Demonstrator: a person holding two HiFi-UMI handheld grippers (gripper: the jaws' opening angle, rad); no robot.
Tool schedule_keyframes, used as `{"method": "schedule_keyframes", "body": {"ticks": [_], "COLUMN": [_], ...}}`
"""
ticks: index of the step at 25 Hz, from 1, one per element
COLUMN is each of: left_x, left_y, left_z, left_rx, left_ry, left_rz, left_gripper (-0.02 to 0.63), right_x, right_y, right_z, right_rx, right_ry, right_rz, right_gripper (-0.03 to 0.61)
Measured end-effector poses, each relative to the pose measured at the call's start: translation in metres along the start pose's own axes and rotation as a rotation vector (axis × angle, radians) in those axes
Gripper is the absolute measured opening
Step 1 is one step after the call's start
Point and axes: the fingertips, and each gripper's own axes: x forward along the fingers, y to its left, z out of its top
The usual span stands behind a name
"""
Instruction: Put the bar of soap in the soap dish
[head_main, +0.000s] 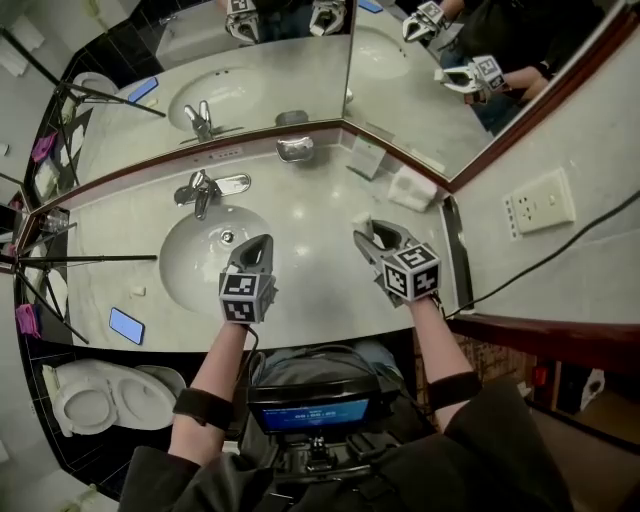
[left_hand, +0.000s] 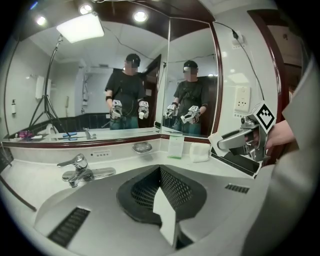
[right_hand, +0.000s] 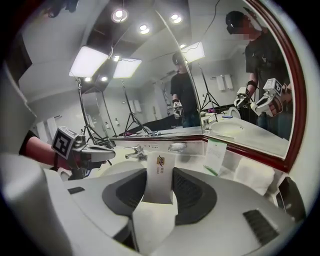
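Right gripper (head_main: 370, 235) fingers clamp the bar of soap (right_hand: 160, 177) above the tabletop (head_main: 320, 290). Its long axis runs along the fingers, pointing toward the soap dish (head_main: 295, 149). Left gripper (head_main: 258, 245) fingers are closed and empty.

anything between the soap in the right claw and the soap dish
Nothing visible. The white wrapped soap bar is gripped in the right claw, and only bare pale counter lies between it and the silver metal soap dish. The green-edged card and folded white towel sit to its right.
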Motion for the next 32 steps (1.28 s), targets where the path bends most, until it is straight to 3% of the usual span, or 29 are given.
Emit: {"method": "schedule_keyframes", "body": {"ticks": [6,15,21,27,32], "left_x": [0.006,0.057,0.101,0.141,0.165], "left_y": [0.001,0.008,0.027,0.058,0.074], "left_z": [0.006,0.014,0.019,0.015,0.011], "left_rx": [0.0,0.011,0.011,0.012,-0.005], "left_ry": [0.001,0.01,0.005,0.007,-0.003], "left_rz": [0.006,-0.002,0.014,0.039,0.045], "left_gripper": [0.0,0.0,0.0,0.0,0.0], "right_x": [0.013,0.097,0.178,0.247,0.286], "right_y": [-0.005,-0.009,-0.023,-0.035,-0.048], "right_z": [0.007,0.071,0.075,0.07,0.066], "right_rx": [-0.106,-0.593,-0.841,-0.954,-0.976], "right_ry": [0.033,0.18,0.286,0.363,0.409], "right_rz": [-0.021,-0.032,-0.014,-0.011,-0.015], "right_gripper": [0.178,0.179,0.179,0.179,0.179]}}
